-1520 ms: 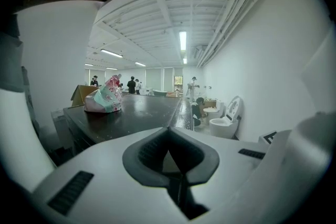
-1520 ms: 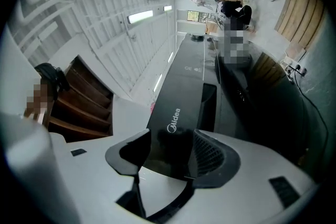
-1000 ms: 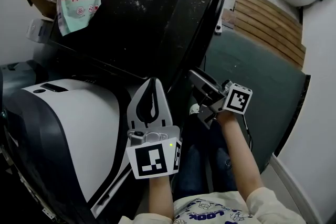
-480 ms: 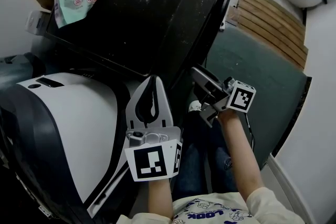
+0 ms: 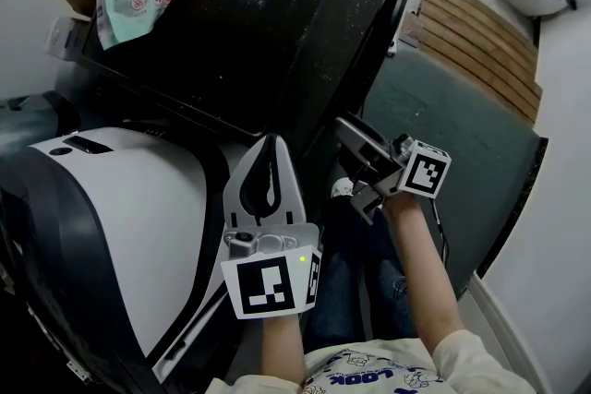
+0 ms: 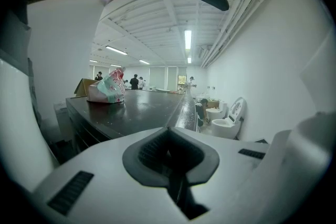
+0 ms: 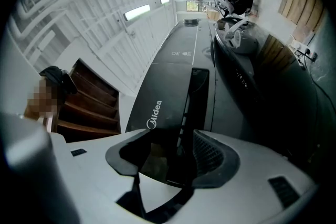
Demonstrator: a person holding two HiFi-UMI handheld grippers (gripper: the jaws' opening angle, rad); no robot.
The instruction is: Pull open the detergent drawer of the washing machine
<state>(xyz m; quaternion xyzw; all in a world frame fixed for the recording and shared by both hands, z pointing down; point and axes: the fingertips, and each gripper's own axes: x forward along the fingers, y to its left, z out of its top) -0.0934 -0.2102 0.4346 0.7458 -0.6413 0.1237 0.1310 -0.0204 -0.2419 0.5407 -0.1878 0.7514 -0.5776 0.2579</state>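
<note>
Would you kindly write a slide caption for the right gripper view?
Right gripper jaws grip the partly pulled-out detergent drawer of the Midea washing machine.

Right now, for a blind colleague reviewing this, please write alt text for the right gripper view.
The right gripper grips the front edge of the detergent drawer on a black Midea washing machine; the drawer looks partly pulled out. White ceiling with strip lights behind.

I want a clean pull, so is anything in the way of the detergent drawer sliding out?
Nothing visible does. The right gripper is shut on the black detergent drawer, and only the person's arm lies behind it. The shut left gripper hangs off to the side.
</note>
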